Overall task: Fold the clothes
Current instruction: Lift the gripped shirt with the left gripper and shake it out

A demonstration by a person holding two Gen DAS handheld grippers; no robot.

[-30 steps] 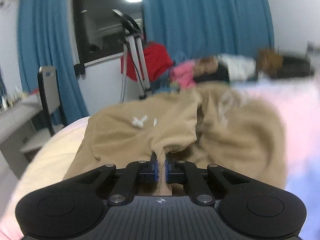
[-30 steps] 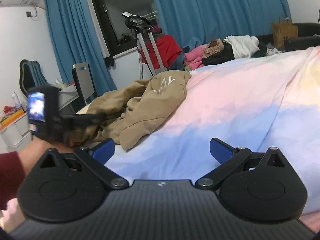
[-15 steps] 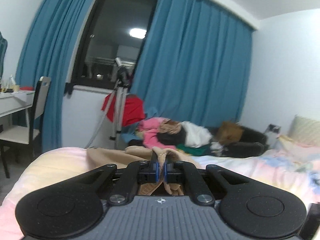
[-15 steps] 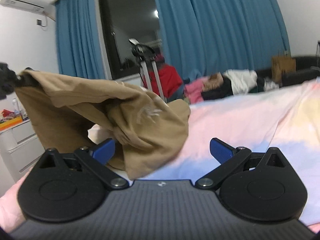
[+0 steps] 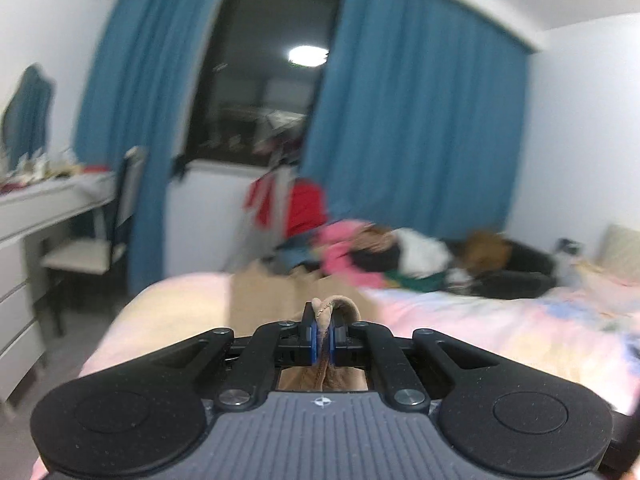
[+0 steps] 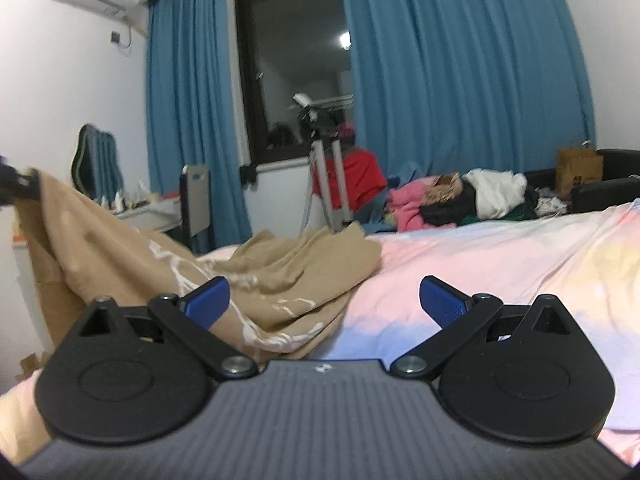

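Observation:
A tan garment (image 6: 132, 264) with a white print hangs from the upper left and drapes down onto the pastel bed (image 6: 500, 248). My left gripper (image 5: 323, 334) is shut on a bunched edge of this tan garment (image 5: 334, 306), held up above the bed (image 5: 480, 328); the rest of the cloth trails below and ahead of it. In the right wrist view the left gripper (image 6: 16, 186) shows at the far left edge, pinching the lifted corner. My right gripper (image 6: 324, 300) is open low over the bed, with nothing between its blue pads (image 6: 440, 298), just right of the cloth.
A heap of mixed clothes (image 6: 460, 200) lies beyond the bed's far side, with a brown paper bag (image 6: 578, 168) to its right. A tripod (image 6: 324, 168) with red cloth stands by the window. A chair (image 6: 196, 200) and white desk (image 5: 44, 200) stand to the left.
My left gripper has lifted the tan garment off the bed and keeps raising it, drawing the cloth up and to the left. The right gripper stays open and tilted up slightly.

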